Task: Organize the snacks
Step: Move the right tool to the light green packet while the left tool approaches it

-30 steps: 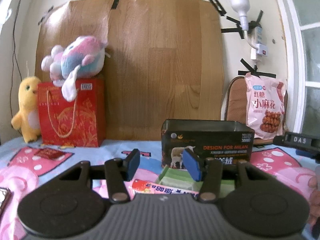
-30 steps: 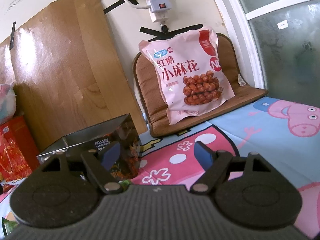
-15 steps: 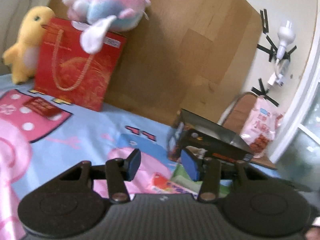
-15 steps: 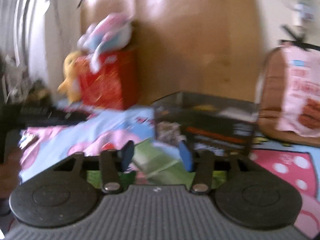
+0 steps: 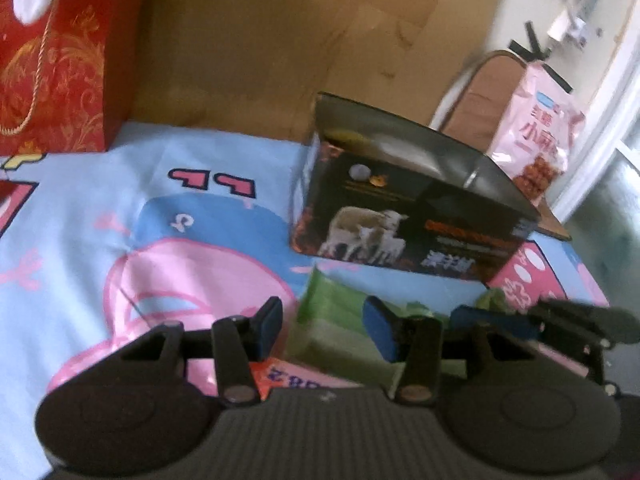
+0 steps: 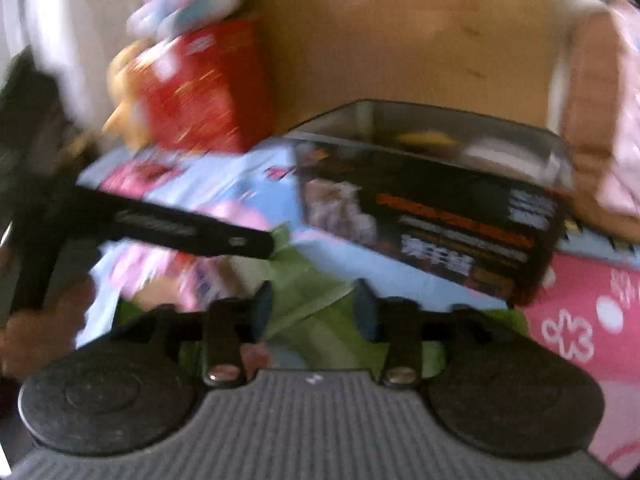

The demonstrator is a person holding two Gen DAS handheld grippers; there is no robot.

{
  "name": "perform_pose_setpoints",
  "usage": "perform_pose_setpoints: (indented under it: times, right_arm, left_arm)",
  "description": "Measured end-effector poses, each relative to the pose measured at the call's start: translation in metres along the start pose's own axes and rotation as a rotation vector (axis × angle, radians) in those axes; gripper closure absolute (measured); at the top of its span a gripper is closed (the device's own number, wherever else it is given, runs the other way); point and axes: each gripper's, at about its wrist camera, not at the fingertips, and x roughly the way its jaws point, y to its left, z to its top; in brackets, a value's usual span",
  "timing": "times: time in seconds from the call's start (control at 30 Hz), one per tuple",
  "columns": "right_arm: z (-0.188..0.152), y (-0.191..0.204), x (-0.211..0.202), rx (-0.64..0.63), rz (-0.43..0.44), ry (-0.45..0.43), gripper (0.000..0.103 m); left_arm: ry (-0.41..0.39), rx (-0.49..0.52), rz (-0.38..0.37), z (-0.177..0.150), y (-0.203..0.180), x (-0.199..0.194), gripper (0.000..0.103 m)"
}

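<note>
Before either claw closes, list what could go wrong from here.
1. Both claws crowd the same green packet: the right claw sits close beside the left claw, so they could collide or tug at it from both sides.
2. A pink-and-red packet lies partly under the left claw, so two packets might get pinched at once.
3. The open black tin stands just behind the packets; a forward push could shove it.
</note>
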Motion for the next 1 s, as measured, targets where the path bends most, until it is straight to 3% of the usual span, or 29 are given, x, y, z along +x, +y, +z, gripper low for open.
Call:
perform_pose_setpoints:
  times: [0.13, 0.3, 0.43, 0.73, 1.0]
  right_arm:
    - [0.0, 0.015, 0.006, -0.209, -0.075, 0.032, 0.043]
    - [0.012, 0.008, 0.023, -0.267, -0.059, 0.081, 0.036]
    - [0.013, 0.01, 0.027, -0.299, -0.037, 0.064, 0.041]
    - [0.009, 0.009, 0.023, -0.299, -0.008, 0.038, 0.038]
    - [0.017, 0.009, 0.028, -0.377, 0.015, 0.071, 0.03]
  left_arm:
    - [-0.014, 0.017, 0.022, -0.009, -0.01, -0.005, 0.057]
    - [-0.028, -0.006, 0.033, -0.013, -0.015, -0.011, 0.049]
    - [-0.061, 0.039, 0.097, -0.018, -0.022, -0.01, 0.049]
    - [-0.122, 0.033, 0.055, -0.024, -0.009, -0.016, 0.052]
    - [-0.117, -0.109, -0.077, -0.017, 0.021, -0.021, 0.053]
